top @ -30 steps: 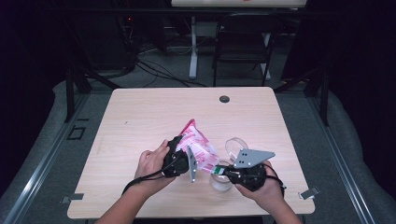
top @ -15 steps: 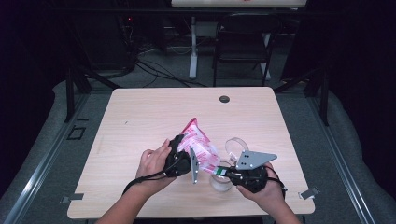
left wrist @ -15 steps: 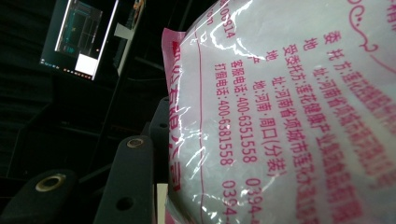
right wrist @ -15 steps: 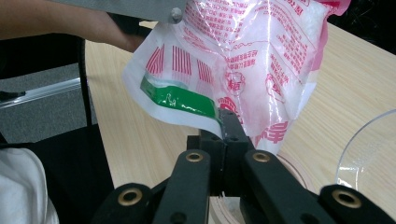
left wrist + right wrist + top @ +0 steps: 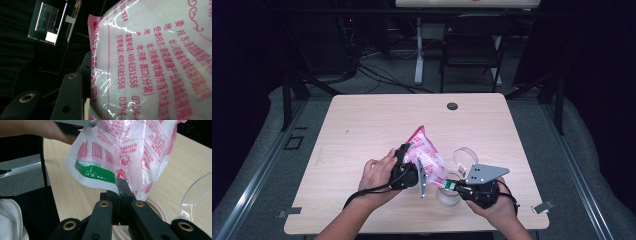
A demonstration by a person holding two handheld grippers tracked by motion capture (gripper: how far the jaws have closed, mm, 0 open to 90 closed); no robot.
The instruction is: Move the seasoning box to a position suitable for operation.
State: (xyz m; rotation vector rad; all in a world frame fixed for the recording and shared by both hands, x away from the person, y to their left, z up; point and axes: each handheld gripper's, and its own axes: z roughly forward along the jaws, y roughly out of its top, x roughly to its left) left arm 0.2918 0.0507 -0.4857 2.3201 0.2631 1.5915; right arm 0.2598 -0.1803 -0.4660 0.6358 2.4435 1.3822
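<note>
While two grippers point(image 5: 414, 162) point(image 5: 451, 185) grip one bag point(image 5: 426, 150)

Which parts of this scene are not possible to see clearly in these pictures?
- High view: the mouth of the clear container is hidden behind the bag and the right claw.
- Left claw view: the bag covers one side of the left claw, so its grip is hidden.
- Right claw view: the clear lid is cut off by the right edge.
</note>
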